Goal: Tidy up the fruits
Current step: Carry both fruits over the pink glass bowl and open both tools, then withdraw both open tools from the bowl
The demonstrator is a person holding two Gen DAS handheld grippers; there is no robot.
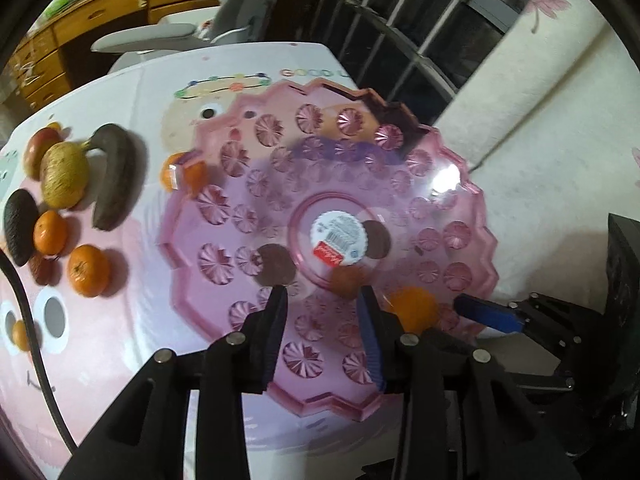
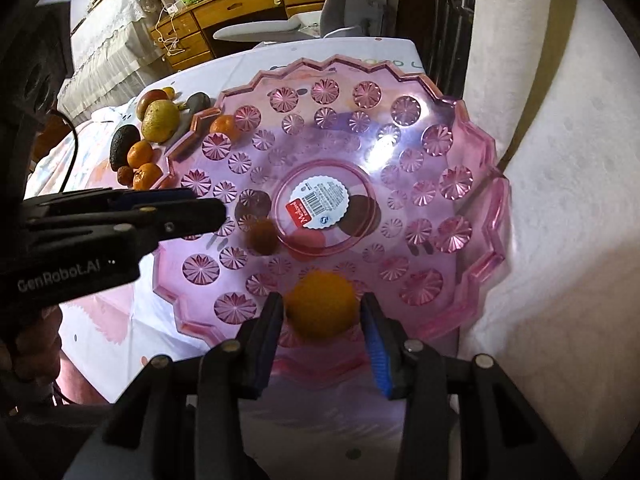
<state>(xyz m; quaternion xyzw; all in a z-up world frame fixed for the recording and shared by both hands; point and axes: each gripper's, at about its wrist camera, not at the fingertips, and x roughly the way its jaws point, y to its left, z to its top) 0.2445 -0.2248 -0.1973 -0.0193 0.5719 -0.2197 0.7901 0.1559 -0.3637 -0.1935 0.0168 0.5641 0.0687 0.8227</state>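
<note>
My table [image 2: 100,320] wore a pink cartoon cloth, with a wooden dresser [image 2: 240,4] far behind it. The pink dish [image 2: 472,280] filled the middle, more fruits [image 1: 64,200] lying at its left. Both tongs pointed steeply down over its near edge: right tongs [image 2: 322,312] clasped an orange [image 2: 322,304]; left tongs [image 1: 324,300] stood narrow, gripping nothing, above a small brown fruit [image 2: 262,236].
</note>
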